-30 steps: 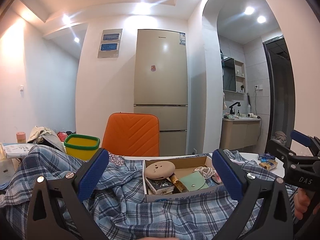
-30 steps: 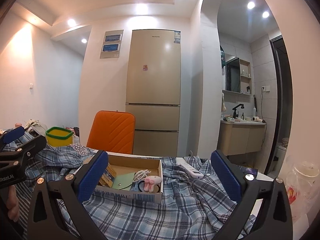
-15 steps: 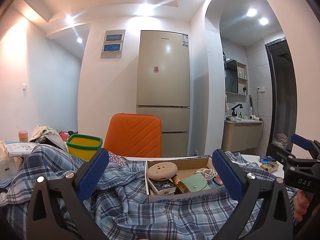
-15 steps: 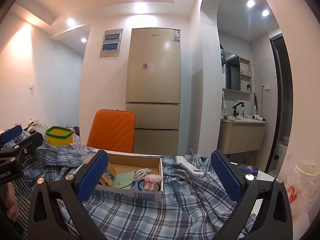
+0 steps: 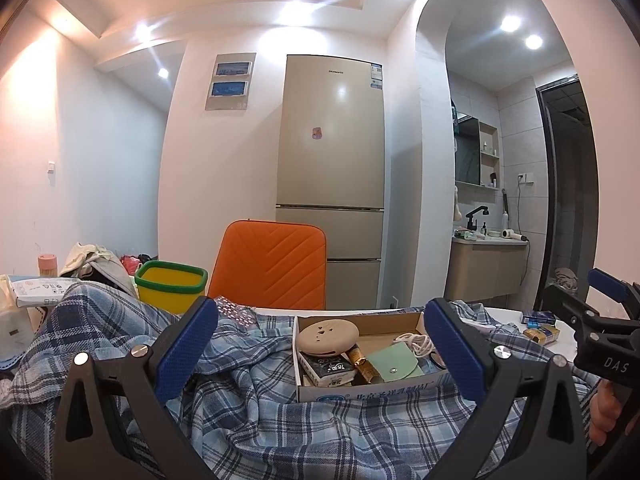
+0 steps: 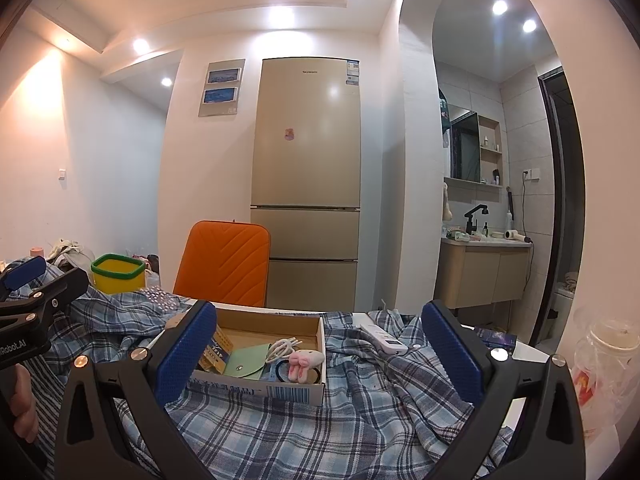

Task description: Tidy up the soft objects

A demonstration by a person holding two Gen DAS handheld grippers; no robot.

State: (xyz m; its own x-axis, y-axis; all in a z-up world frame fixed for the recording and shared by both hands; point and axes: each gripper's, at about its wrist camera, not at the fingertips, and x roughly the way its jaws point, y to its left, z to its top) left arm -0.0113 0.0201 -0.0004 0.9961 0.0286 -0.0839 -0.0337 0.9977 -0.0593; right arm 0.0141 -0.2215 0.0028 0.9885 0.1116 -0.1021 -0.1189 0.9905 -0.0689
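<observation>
Claws, two, left (image 5: 320, 344) and right (image 6: 319, 344), spread wide above one plaid cloth (image 5: 248, 408).

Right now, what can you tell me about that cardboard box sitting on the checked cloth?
The cardboard box is shallow, open-topped and brown inside, with a white printed front bearing a barcode. It rests on the rumpled blue plaid cloth, which bunches against its sides. Inside lie small items, including a green pouch and a pink bunny toy.

"DAS" shows in white on the black right tongs (image 5: 604, 344) at far right. The left tongs (image 6: 24, 312) at left carry "Robot.AI", partly cut off. The fridge (image 5: 332, 168) badge is too small to read.
</observation>
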